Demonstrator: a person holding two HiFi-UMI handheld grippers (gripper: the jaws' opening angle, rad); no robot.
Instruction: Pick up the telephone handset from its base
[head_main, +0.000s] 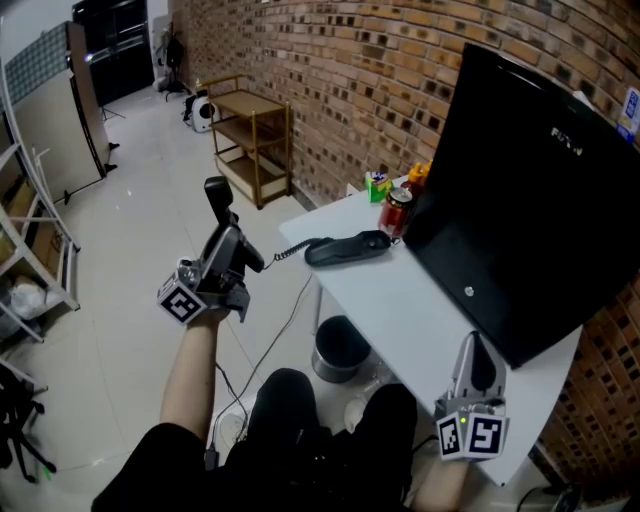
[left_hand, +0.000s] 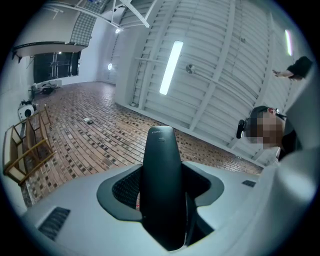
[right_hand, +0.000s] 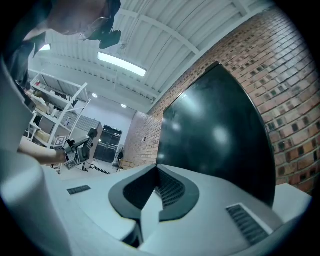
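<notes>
Handset (head_main: 218, 200) is off its base (head_main: 345, 248). It stands near upright at the left centre of the head view, over the floor and well apart from the tabletop (head_main: 420, 310).

Left gripper (head_main: 228, 245): fingers (left_hand: 120, 192) set fairly wide and clamped on the lower part of the handset, one on each side. In the left gripper view its dark, rounded top rises above them against brick wall and ceiling. The grip looks centred and shows no tilt.

Base lies dark and low near the upper left edge of the tabletop, just beside a red can (head_main: 397, 210), in front of the big black screen (head_main: 520, 190). The coiled cord (head_main: 290, 252) runs from the base's left end out towards the left gripper. We cannot see where it meets the handset.

Right gripper (head_main: 474, 350): at the lower right of the head view, by the near edge of the tabletop. Its fingers (right_hand: 172, 192) are closed together with nothing between them.

We judge the lift as good as done, so what remains is holding it well.
- Keep the squeeze even so the smooth shell does not slide down through the fingers.
- Keep the handset upright.
- Watch the cord. If we carry the handset further left or higher, a taut cord could drag the base towards the edge or knock the can.
- Leave slack in the cord.
- The idle right gripper could steady the base if the cord starts to pull.
</notes>
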